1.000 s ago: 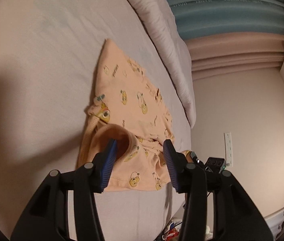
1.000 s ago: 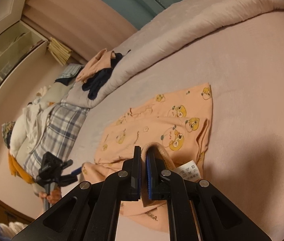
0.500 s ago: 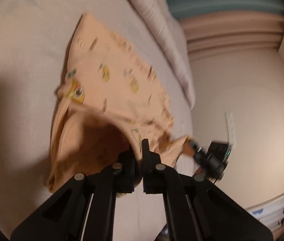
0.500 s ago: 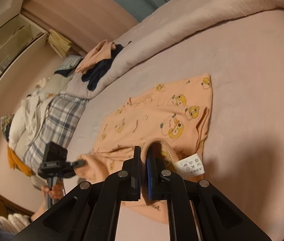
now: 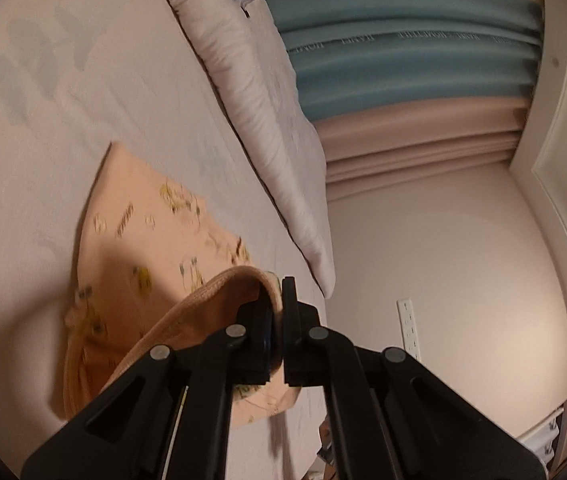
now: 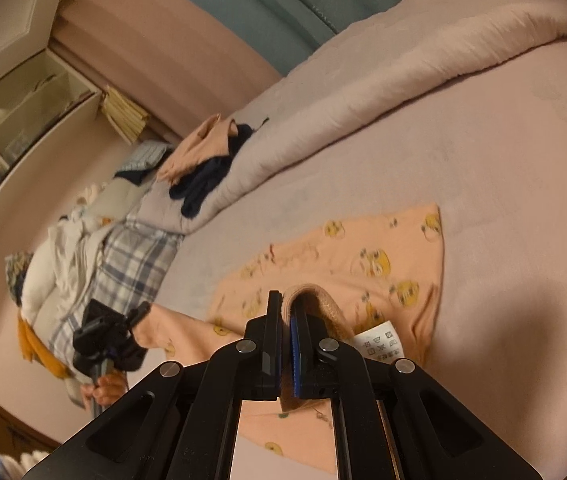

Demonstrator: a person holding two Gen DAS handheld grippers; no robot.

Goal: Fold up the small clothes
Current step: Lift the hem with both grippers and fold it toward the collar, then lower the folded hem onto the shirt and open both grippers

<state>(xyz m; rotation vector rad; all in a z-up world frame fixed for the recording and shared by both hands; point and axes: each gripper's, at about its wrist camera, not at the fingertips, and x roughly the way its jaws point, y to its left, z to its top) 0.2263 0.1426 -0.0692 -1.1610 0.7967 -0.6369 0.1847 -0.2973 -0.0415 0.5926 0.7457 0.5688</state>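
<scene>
A small peach garment with yellow cartoon prints (image 5: pixel 139 236) lies on the pale bed sheet (image 5: pixel 63 92). My left gripper (image 5: pixel 277 292) is shut on its ribbed waistband edge and holds that edge lifted off the bed. In the right wrist view the same garment (image 6: pixel 371 256) spreads ahead. My right gripper (image 6: pixel 285 308) is shut on another part of the ribbed waistband (image 6: pixel 323 304), beside a white care label (image 6: pixel 381 342). The left gripper also shows in the right wrist view (image 6: pixel 107 340), pulling a stretched end of the garment leftward.
A rolled pink duvet (image 6: pixel 383 80) runs along the far side of the bed. Peach and navy clothes (image 6: pixel 207 160) lie on it, with plaid and white laundry (image 6: pixel 115 252) further left. A wall with a socket (image 5: pixel 409 328) borders the bed.
My left gripper has closed on the waistband edge and lifted it, pulling the garment's end away from the bed. My right gripper has stayed shut on the waistband.
</scene>
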